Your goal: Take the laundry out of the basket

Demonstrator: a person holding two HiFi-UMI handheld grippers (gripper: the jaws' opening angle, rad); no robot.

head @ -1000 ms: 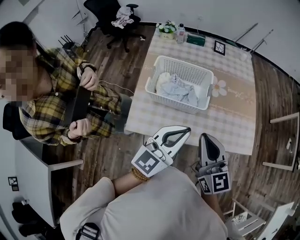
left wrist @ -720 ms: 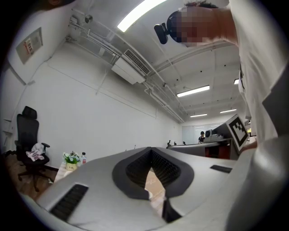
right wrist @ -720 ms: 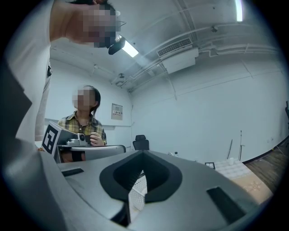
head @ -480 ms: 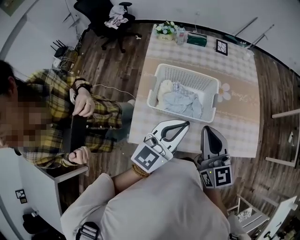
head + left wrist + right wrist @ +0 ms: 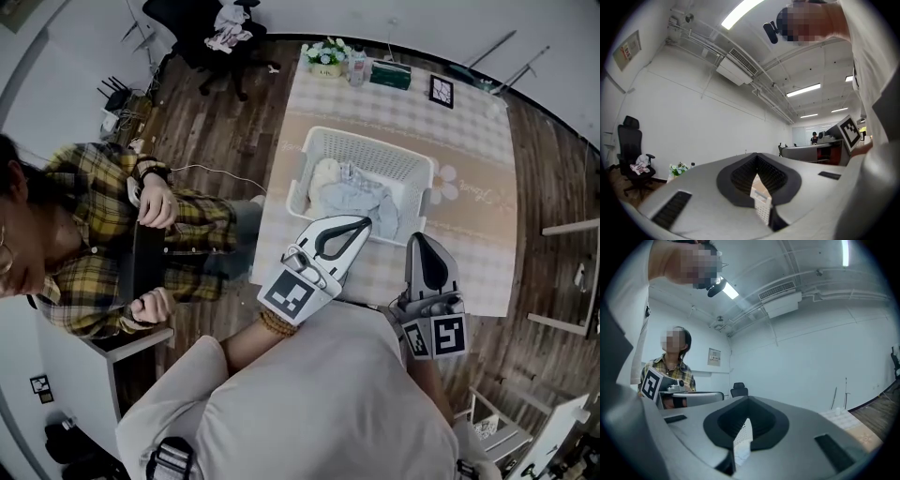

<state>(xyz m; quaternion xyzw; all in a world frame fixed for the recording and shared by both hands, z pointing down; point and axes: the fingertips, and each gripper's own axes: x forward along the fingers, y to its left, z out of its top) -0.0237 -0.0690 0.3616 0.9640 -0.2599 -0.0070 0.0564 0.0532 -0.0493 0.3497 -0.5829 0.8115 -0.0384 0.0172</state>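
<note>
Slotted white basket (image 5: pixel 375 153), crumpled pale laundry (image 5: pixel 359 199) inside (checked tablecloth (image 5: pixel 469 239)), left gripper (image 5: pixel 363 224), right gripper (image 5: pixel 418 240), fingers together

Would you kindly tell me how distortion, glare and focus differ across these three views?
Head view: evenly lit, sharp, fisheye curves the floor edge. Left gripper view: dark round vignette, ceiling light blown out, left claw softly blurred. Right gripper view: same vignette, hazier, right claw also soft.
</note>
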